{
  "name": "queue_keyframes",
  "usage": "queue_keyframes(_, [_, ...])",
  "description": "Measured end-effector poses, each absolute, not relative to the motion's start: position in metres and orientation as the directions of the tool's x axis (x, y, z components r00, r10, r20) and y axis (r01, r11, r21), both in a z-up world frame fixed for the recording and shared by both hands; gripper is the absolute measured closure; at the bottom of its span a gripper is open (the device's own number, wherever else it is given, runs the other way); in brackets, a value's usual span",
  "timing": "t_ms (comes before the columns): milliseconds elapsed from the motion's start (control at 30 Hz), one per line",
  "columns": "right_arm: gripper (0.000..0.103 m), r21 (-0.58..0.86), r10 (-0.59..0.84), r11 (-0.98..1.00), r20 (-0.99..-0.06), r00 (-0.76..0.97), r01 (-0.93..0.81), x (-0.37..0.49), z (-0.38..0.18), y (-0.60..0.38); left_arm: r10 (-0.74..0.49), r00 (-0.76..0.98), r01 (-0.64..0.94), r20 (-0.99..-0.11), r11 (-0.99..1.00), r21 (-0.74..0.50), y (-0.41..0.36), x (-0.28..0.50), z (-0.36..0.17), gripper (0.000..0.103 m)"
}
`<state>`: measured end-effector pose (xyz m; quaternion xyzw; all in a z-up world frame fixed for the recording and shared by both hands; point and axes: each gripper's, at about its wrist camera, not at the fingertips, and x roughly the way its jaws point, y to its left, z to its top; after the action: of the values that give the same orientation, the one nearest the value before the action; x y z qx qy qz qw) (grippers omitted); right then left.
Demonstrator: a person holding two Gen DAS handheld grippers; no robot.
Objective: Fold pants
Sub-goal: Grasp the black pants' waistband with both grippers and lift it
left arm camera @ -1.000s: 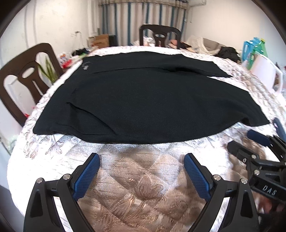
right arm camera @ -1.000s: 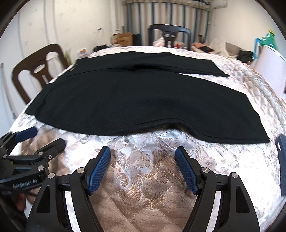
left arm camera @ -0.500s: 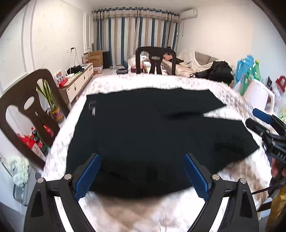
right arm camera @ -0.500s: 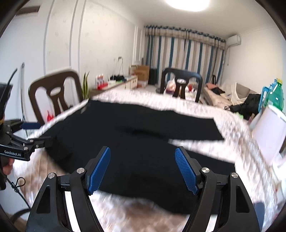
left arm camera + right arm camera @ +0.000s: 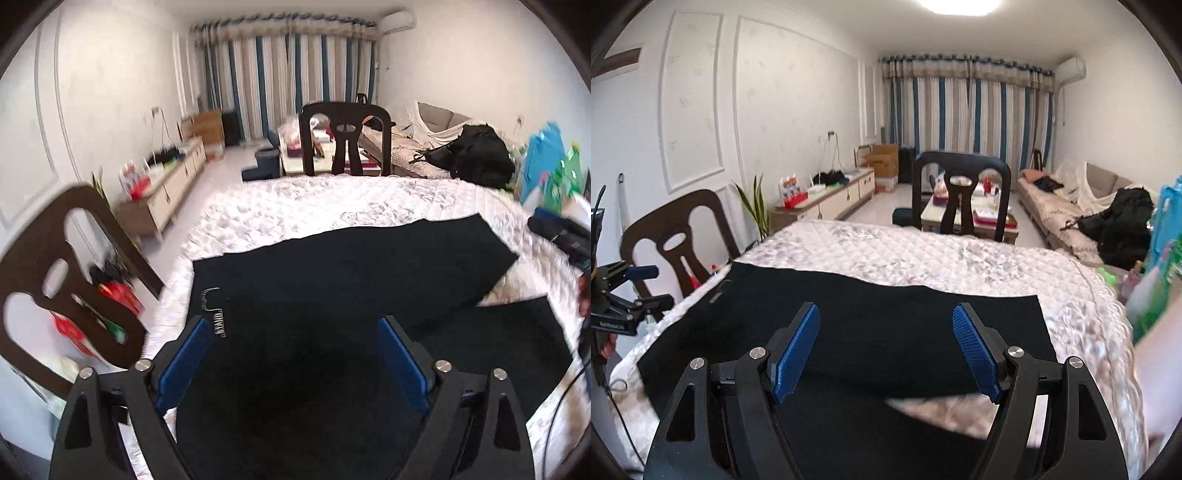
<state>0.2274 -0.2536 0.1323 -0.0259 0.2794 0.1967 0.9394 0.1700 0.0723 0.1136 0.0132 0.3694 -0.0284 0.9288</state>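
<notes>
Black pants [image 5: 332,280] lie spread flat on a quilted floral table cover [image 5: 295,206], waistband with a small label [image 5: 218,317] at the left, two legs running right. My left gripper [image 5: 295,332] hovers open above the waist end, nothing between its blue pads. In the right wrist view the pants [image 5: 871,317] fill the near table, and my right gripper [image 5: 886,325] hangs open over the leg end. The left gripper [image 5: 639,291] shows at the left edge there; the right gripper [image 5: 557,232] shows blurred at the right edge of the left wrist view.
Dark wooden chairs stand at the left [image 5: 70,280] and far side [image 5: 345,142] of the table. Blue and green items [image 5: 1160,266] crowd the right edge. A sofa with a black bag [image 5: 1123,221] and a low cabinet [image 5: 827,199] lie beyond.
Both grippers have lifted from the near table edge and moved forward over the pants, tilting up so the room shows. Both stay open.
</notes>
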Motion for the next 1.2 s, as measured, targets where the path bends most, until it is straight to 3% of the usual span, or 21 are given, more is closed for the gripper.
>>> queue_keyframes(67, [0.028, 0.073, 0.357, 0.919, -0.569, 0.741, -0.387, 0.253, 0.123, -0.257, -0.072, 0.716, 0.088, -0.695, 0.996, -0.013, 0.074, 0.190, 0.111, 0.011])
queue_keyframes(200, [0.028, 0.146, 0.409, 0.901, -0.601, 0.687, -0.408, 0.295, 0.106, -0.265, -0.025, 0.712, 0.101, -0.702, 0.993, 0.068, 0.070, 0.225, 0.099, 0.012])
queue_keyframes(600, [0.028, -0.003, 0.319, 0.879, -0.739, 0.593, -0.477, 0.382, 0.051, -0.252, -0.045, 0.628, 0.231, -0.777, 0.964, 0.131, 0.049, 0.330, 0.048, 0.019])
queue_keyframes(767, [0.028, 0.004, 0.337, 0.859, -0.758, 0.559, -0.512, 0.409, 0.037, -0.252, -0.029, 0.620, 0.244, -0.784, 0.957, 0.157, 0.046, 0.365, 0.037, 0.020])
queue_keyframes(900, [0.028, 0.007, 0.350, 0.833, -0.781, 0.518, -0.553, 0.421, 0.029, -0.248, -0.085, 0.578, 0.279, -0.812, 0.955, 0.098, 0.044, 0.380, 0.030, 0.020])
queue_keyframes(1067, [0.028, 0.003, 0.367, 0.804, -0.790, 0.492, -0.594, 0.425, 0.021, -0.244, -0.081, 0.569, 0.341, -0.818, 0.929, 0.145, 0.035, 0.380, 0.019, 0.020])
queue_keyframes(1200, [0.028, 0.040, 0.398, 0.796, -0.786, 0.473, -0.603, 0.431, 0.018, -0.245, -0.116, 0.560, 0.334, -0.821, 0.938, 0.095, 0.039, 0.387, 0.019, 0.020])
